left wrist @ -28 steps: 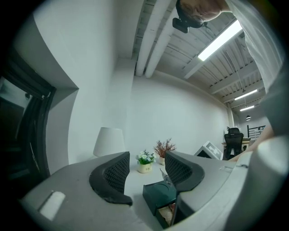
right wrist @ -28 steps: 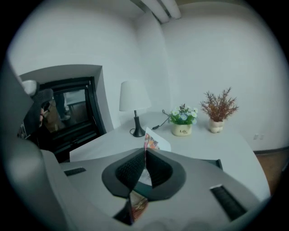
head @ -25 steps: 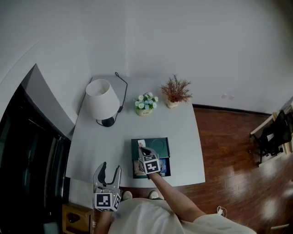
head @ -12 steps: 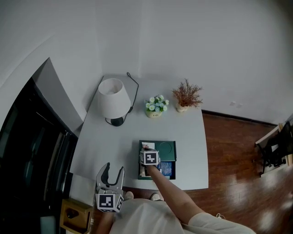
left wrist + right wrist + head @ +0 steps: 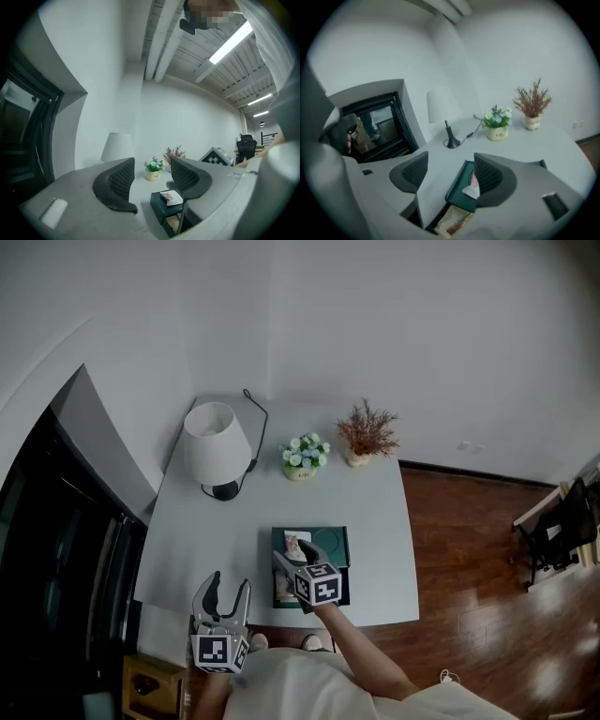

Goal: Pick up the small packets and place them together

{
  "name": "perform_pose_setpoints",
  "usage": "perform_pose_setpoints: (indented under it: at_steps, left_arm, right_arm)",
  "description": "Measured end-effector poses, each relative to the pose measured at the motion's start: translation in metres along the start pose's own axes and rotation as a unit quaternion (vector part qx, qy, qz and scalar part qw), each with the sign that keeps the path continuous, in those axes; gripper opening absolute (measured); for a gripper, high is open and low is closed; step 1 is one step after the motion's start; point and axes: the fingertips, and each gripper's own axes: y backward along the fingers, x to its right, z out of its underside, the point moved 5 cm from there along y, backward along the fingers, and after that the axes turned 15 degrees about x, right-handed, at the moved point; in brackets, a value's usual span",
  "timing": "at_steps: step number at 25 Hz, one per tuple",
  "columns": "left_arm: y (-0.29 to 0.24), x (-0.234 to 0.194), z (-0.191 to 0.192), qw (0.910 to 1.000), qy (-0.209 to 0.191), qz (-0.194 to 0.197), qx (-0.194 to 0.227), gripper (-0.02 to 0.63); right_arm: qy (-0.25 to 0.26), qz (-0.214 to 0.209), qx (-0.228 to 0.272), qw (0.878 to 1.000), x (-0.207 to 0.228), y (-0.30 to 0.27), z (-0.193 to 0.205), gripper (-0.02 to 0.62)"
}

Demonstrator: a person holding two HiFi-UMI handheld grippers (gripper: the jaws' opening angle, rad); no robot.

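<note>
Right gripper (image 5: 449, 171): jaws spread, have just been opening, nothing pinched; poised over near side of green tray (image 5: 334, 538).
Small packet (image 5: 296, 545): lies loose on tray top, left part, just ahead of jaws.
Apparent second packet (image 5: 452, 220): in compartment beneath tray top.
Left gripper (image 5: 151, 176): spread, empty, well left of tray.

Risks: jaw could brush light packet and push it over tray's left rim. Packets may end on separate levels, not together.

Writing: print on flower pot (image 5: 497, 134), beyond tray, and on packets too small to read.

Count on the white worktop (image 5: 375, 512)
One white-shaded lamp (image 5: 216, 442), two small plant pots (image 5: 300, 470) (image 5: 354, 456), one dark green box (image 5: 333, 542), two small packets (image 5: 294, 546) (image 5: 452, 220)
</note>
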Motion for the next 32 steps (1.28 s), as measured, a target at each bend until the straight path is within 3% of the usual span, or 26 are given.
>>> perform_pose_setpoints:
  at_steps: [3,7,11,14,17,21,24,28,32]
  left_arm:
    - [-0.009,0.007,0.000,0.9999,0.007,0.014,0.006,0.224]
    - [-0.021,0.016,-0.005,0.9993,0.011,0.030,0.019,0.224]
    - [-0.029,0.024,-0.008,0.9988,0.006,0.043,0.025,0.225]
    - [-0.033,0.028,-0.009,0.9984,-0.001,0.051,0.025,0.235]
    - [-0.033,0.032,-0.008,0.9980,0.001,0.058,0.024,0.259]
    - [-0.034,0.033,-0.005,0.9978,0.005,0.065,0.009,0.262]
    - [-0.034,0.035,-0.007,0.9974,0.002,0.071,0.014,0.262]
    - [-0.032,0.033,-0.006,0.9979,0.008,0.062,0.020,0.265]
    - [-0.030,0.031,-0.004,0.9982,0.003,0.059,0.011,0.265]
  right_arm:
    - [0.039,-0.026,0.096,0.994,-0.004,0.042,-0.049,0.318]
    - [0.112,-0.025,0.195,0.974,-0.001,0.101,-0.100,0.318]
    - [0.194,0.041,0.225,0.954,0.013,0.153,-0.114,0.307]
    - [0.178,0.078,0.246,0.950,0.025,0.180,-0.113,0.307]
    - [0.157,0.089,0.251,0.951,0.032,0.193,-0.107,0.292]
    - [0.161,0.070,0.236,0.956,0.030,0.189,-0.104,0.281]
    - [0.171,0.038,0.196,0.965,0.029,0.180,-0.093,0.275]
    - [0.188,-0.021,0.091,0.978,0.032,0.164,-0.058,0.275]
    - [0.207,-0.085,-0.048,0.974,0.046,0.144,0.005,0.275]
